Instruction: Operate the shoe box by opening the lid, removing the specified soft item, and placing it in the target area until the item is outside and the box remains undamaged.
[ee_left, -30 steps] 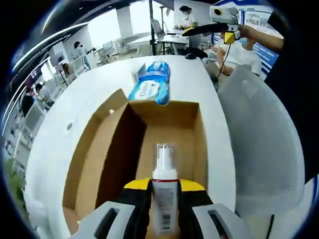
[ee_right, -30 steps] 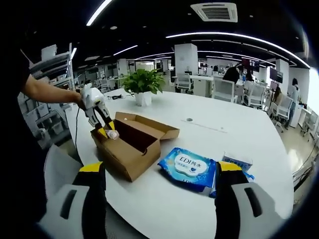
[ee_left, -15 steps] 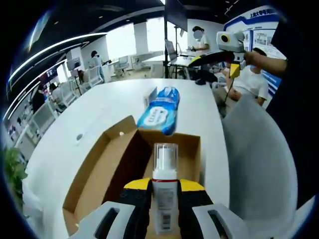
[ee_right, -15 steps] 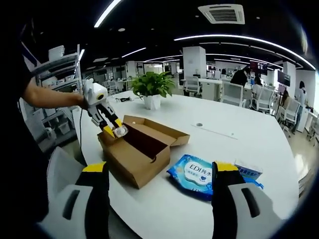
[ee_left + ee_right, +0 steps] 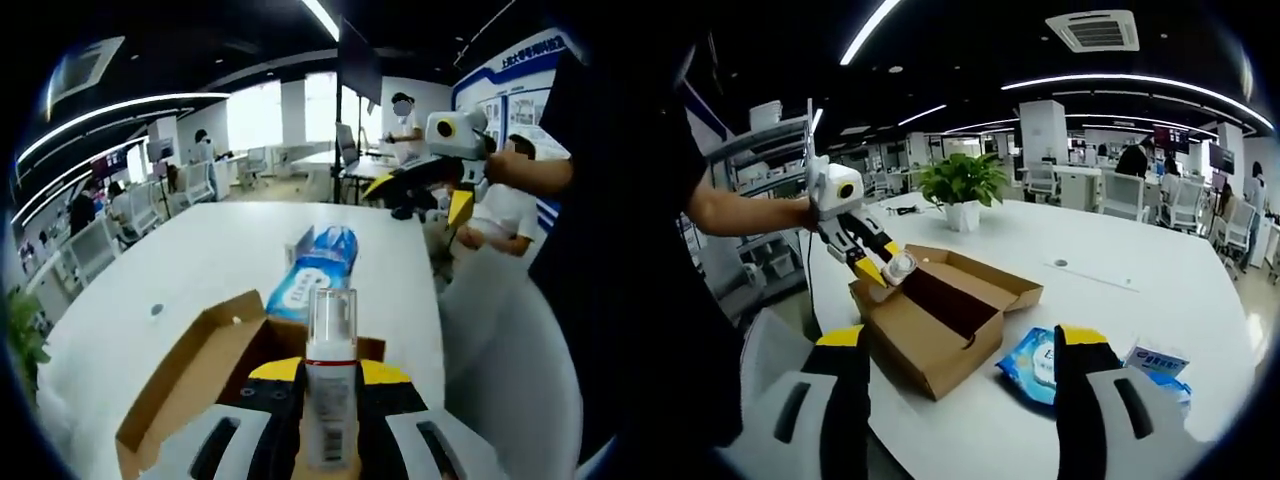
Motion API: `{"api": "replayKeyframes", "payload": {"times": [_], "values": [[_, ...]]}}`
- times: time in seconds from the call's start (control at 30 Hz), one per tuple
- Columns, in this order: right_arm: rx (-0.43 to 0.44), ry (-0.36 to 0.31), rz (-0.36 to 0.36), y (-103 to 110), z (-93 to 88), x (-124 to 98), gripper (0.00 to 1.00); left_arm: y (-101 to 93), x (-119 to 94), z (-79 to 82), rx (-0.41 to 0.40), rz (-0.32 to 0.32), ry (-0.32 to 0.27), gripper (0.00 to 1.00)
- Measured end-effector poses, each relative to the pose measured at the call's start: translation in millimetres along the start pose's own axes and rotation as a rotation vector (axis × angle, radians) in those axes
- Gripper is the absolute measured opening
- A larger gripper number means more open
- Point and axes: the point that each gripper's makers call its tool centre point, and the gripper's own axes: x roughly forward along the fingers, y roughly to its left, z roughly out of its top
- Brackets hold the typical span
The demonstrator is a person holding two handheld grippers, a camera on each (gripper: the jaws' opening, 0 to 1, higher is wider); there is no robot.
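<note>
Brown cardboard — the open shoe box (image 5: 945,325) — is seen on the white table (image 5: 1110,310), lid flap folded back. A small clear-capped bottle (image 5: 330,385) is clamped between the left gripper (image 5: 330,400) jaws, held above the box's near end. The right gripper (image 5: 958,400) is held with jaws spread wide and nothing between them; a blue wipes pack (image 5: 1035,352) lies just right of the box.

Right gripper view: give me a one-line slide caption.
Left gripper lifts a small clear-capped pump bottle above the open brown cardboard shoe box on the white table.
</note>
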Motion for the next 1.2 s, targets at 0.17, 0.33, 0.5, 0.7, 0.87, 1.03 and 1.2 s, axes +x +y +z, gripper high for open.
{"api": "replayKeyframes", "payload": {"times": [0.17,0.33,0.5,0.7,0.87,1.03,1.2], "values": [[0.011,-0.036,0.035,8.5,9.2,10.0,0.62,-9.8,5.8,14.7,-0.019,-0.010,-0.057,0.20],[0.029,-0.063,0.072,16.0,16.5,20.5,0.57,-22.7,11.4,27.1,-0.040,-0.031,-0.111,0.19],[0.056,-0.094,0.112,24.3,23.5,27.0,0.52,-29.8,13.5,34.6,-0.065,-0.051,-0.152,0.19],[0.065,-0.110,0.170,36.9,26.6,31.0,0.46,-38.4,13.7,44.1,-0.088,-0.086,-0.203,0.19],[0.041,-0.116,0.213,45.4,27.4,31.7,0.39,-45.0,12.5,49.6,-0.105,-0.122,-0.232,0.19],[0.043,-0.132,0.247,53.6,31.2,32.6,0.35,-52.3,12.2,53.5,-0.115,-0.160,-0.253,0.19],[0.057,-0.147,0.271,60.7,35.7,34.3,0.34,-56.9,9.6,58.2,-0.138,-0.199,-0.288,0.19]]}}
